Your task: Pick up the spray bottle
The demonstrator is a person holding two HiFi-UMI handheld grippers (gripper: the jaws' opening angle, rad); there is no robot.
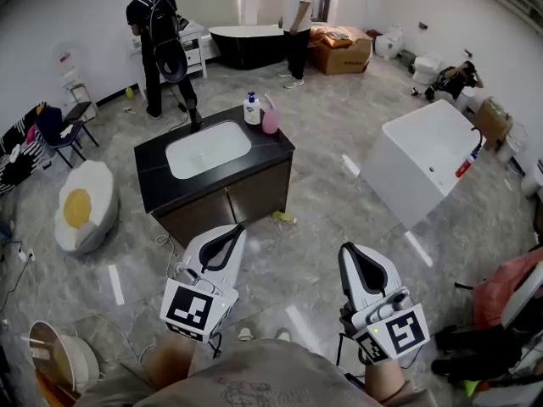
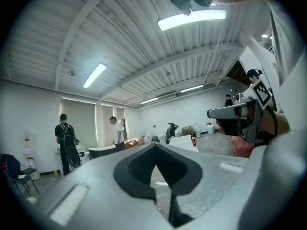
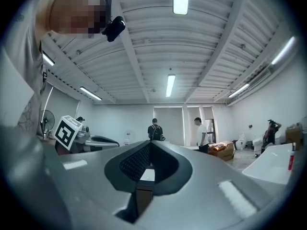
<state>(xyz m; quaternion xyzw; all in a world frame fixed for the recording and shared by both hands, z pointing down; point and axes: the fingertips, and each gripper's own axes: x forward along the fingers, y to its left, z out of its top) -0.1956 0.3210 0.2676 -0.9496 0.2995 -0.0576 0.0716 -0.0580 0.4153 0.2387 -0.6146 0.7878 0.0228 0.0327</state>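
Note:
A pink spray bottle [image 1: 271, 119] stands on the back right corner of a black vanity counter [image 1: 157, 159] with a white basin. A white pump bottle [image 1: 252, 108] with a blue label stands right beside it. My left gripper [image 1: 238, 229] and right gripper [image 1: 346, 249] hover low in the head view, well short of the vanity and over the floor. Both are shut with nothing between the jaws. In the left gripper view the shut left gripper [image 2: 154, 146] points level across the room, and the right gripper [image 3: 149, 143] does the same in its own view.
Two people [image 1: 161, 36] [image 1: 297, 19] stand at the back by a black bathtub [image 1: 246, 45]. A white bathtub [image 1: 428, 155] leans at the right. An egg-shaped cushion [image 1: 81, 206] lies at the left. A small yellowish object [image 1: 282, 219] lies on the floor before the vanity.

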